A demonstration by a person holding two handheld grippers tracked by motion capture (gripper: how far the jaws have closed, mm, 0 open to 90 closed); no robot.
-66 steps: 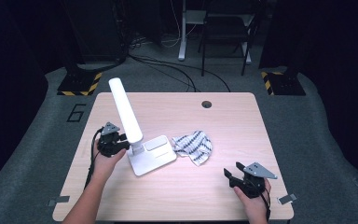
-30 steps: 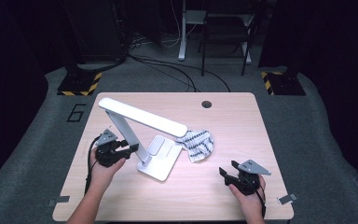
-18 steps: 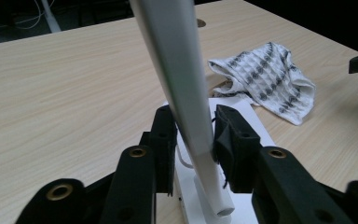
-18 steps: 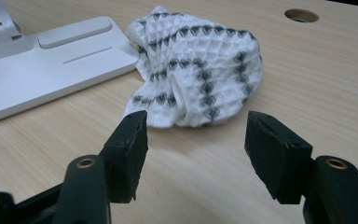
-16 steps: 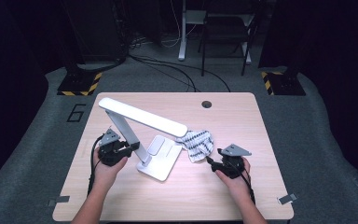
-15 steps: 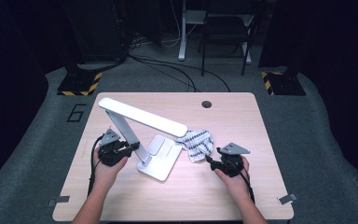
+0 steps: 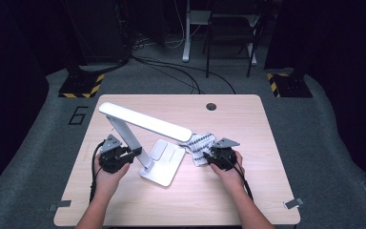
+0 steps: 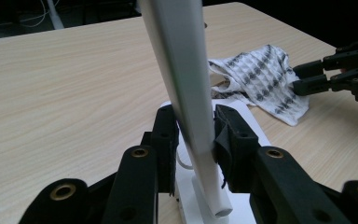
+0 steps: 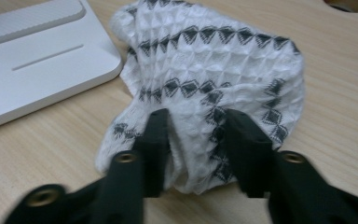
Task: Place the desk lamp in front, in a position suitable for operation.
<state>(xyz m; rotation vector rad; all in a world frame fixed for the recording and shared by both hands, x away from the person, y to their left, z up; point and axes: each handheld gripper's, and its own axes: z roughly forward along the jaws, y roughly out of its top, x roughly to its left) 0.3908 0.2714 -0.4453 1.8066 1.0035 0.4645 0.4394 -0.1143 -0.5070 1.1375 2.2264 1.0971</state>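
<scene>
L gripper (image 8: 193, 140) clamps stiff lamp arm (image 8: 182, 70); R gripper (image 9: 193, 126) jaws just closing, pinching soft, light cloth (image 9: 214, 60) mid-table at near edge fold.

hand-held gripper (image 7: 132, 155): black | brass screw rings | trailing black cable

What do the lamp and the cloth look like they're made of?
Lamp: smooth matte white, likely plastic or painted metal; even sheen, crisp edges. Cloth: soft woven waffle textile, white with dark pattern; it bunches between the right tongs. Table: light wood-grain surface, probably laminate.
</scene>
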